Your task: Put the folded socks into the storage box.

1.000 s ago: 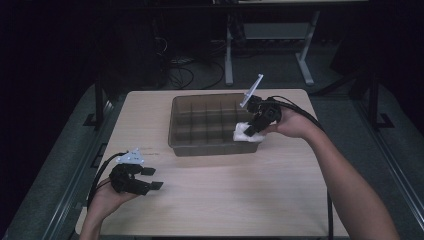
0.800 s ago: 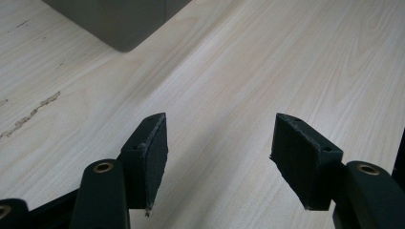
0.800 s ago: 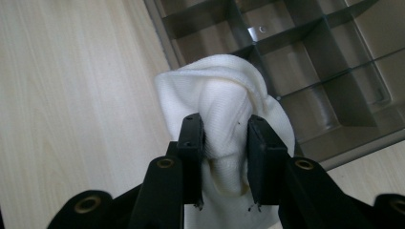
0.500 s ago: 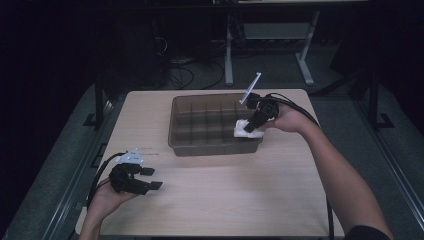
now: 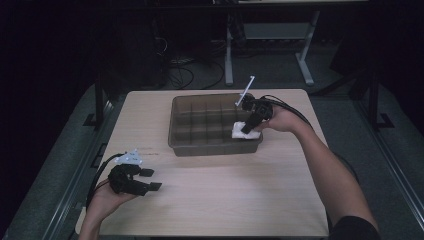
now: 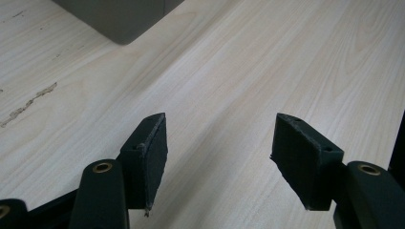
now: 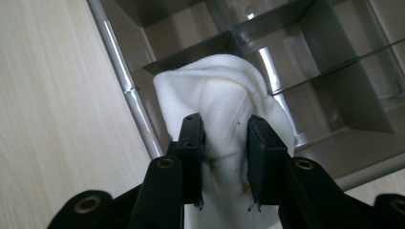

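one white cloth (image 5: 243, 131), one divided bin (image 5: 200, 142), two grippers

The near half of the table (image 5: 225, 200) lies bare, open to passage; the bin (image 5: 200, 142) blocks the far middle, its dividers (image 5: 207, 120) splitting the inside into narrow cells

Dark lab or workshop: a wooden table (image 5: 215, 200), with cables (image 5: 192, 75) and metal stand legs (image 5: 305, 65) at 12 o'clock.

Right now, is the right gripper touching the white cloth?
Touching. In the right gripper view, the right gripper pinches the bunched white cloth between both pads, above the divided bin.
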`<state>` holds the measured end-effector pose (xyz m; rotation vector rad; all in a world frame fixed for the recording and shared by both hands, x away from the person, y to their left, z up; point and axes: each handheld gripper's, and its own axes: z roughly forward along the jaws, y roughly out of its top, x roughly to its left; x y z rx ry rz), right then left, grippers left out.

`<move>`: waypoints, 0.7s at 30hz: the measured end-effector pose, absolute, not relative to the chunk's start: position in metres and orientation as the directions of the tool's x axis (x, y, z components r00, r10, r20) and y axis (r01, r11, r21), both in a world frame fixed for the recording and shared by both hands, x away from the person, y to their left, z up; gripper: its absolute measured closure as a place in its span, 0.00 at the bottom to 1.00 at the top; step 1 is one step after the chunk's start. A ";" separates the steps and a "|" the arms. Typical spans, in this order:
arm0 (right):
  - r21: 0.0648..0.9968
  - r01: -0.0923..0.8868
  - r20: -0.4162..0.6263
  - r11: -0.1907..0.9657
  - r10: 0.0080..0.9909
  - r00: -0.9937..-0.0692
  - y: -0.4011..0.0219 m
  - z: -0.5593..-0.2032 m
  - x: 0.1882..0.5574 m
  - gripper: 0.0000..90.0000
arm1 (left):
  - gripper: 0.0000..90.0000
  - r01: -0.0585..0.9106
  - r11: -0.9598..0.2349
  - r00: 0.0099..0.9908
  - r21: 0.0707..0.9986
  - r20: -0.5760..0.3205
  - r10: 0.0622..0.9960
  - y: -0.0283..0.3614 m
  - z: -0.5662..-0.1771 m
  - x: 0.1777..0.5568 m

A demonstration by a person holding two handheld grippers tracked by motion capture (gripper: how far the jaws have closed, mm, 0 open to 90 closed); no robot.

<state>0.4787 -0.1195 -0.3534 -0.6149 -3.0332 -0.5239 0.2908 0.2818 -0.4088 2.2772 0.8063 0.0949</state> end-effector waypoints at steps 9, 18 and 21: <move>0.279 0.382 0.056 0.881 0.382 -0.922 -0.117 -0.364 0.481 0.78 | 0.41 0.521 -0.549 0.802 0.653 -0.156 0.577 0.283 -0.408 0.290; 0.242 0.383 0.040 0.891 0.385 -0.922 -0.111 -0.384 0.481 0.78 | 0.40 0.521 -0.548 0.803 0.654 -0.160 0.574 0.285 -0.408 0.289; 0.251 0.387 0.043 0.887 0.390 -0.920 -0.113 -0.385 0.480 0.78 | 0.40 0.521 -0.550 0.804 0.653 -0.159 0.573 0.285 -0.407 0.289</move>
